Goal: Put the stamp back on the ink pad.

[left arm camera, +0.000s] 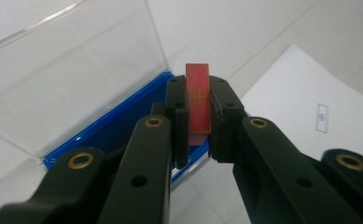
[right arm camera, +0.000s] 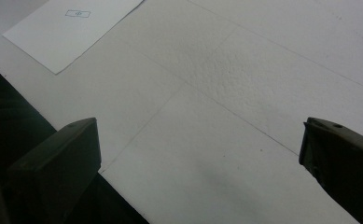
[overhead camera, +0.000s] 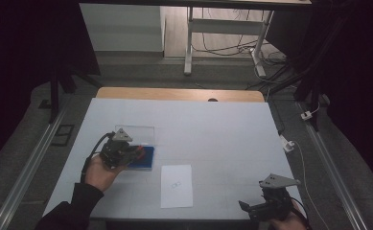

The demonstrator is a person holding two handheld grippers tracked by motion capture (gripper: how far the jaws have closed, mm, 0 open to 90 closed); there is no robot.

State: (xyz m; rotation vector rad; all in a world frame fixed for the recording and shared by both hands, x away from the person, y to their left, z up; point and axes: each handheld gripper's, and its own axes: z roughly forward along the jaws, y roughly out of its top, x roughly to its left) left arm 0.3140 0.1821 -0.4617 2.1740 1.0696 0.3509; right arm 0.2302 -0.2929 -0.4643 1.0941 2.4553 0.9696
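Pinching a thin red rectangular chip point(left arm camera: 198, 99) edgewise above the open blue plastic case point(left arm camera: 123, 122), the left gripper point(left arm camera: 199, 116) risks dropping it if its grip slackens, while the right gripper point(right arm camera: 200, 154) stands spread wide.

On the counter point(overhead camera: 213, 129), the open box point(overhead camera: 143, 157) sits left of centre in the high view, its lid point(overhead camera: 135, 135) standing up behind the tray. The left gripper point(overhead camera: 135, 152) hangs right over the box, a small card point(left arm camera: 198, 98) clamped upright between its fingers point(left arm camera: 179, 116), above the box's near edge. To the right of the box and slightly nearer the bottom of the frame lies a sheet of paper point(overhead camera: 176, 186), well apart from it. The right gripper point(overhead camera: 244, 206) sits at the lower right, over the counter's near edge, right of the paper, its jaws spread wide.
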